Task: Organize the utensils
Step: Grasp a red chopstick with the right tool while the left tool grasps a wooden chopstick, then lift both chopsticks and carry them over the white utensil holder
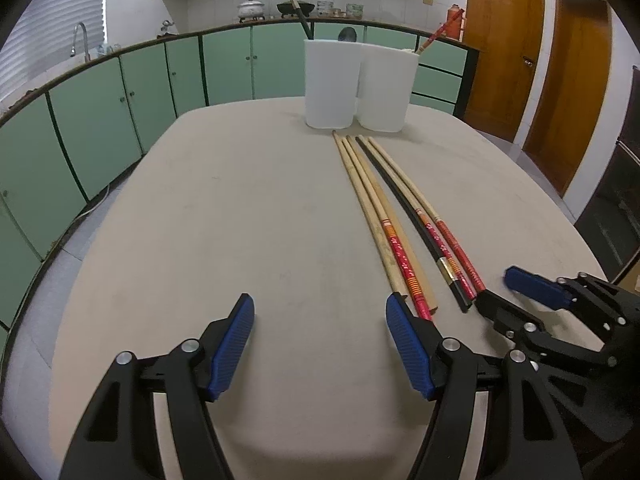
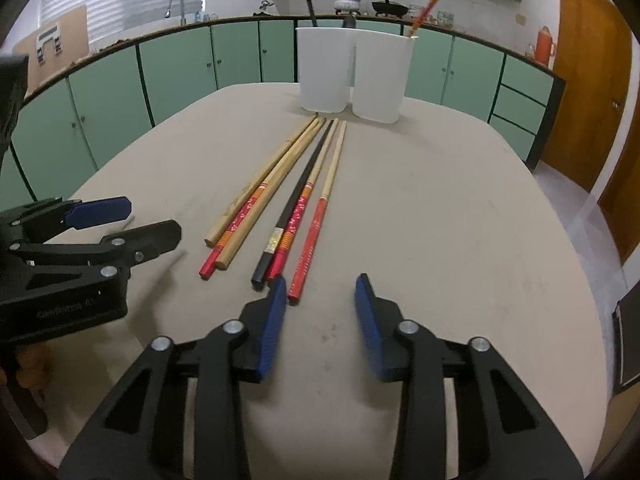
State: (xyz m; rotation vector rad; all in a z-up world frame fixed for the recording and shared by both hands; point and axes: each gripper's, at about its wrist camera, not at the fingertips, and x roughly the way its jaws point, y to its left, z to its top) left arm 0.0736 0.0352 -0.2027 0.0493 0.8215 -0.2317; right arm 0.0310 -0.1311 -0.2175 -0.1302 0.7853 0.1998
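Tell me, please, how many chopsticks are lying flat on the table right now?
6. Three lie together on the left: plain bamboo, red-handled, bamboo. Three lie on the right: black, red-handled, red-handled. None seems hidden.

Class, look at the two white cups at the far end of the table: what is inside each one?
The left cup holds a black stick and a dark spoon; the right cup holds a red-ended chopstick. Only their tops show above the rims, and the solid walls hide everything lower.

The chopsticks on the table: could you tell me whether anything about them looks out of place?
Six loose chopsticks lie beside one another, unsorted, near-end colours mixed: plain wood, red, one black. Nothing looks broken or spilled.
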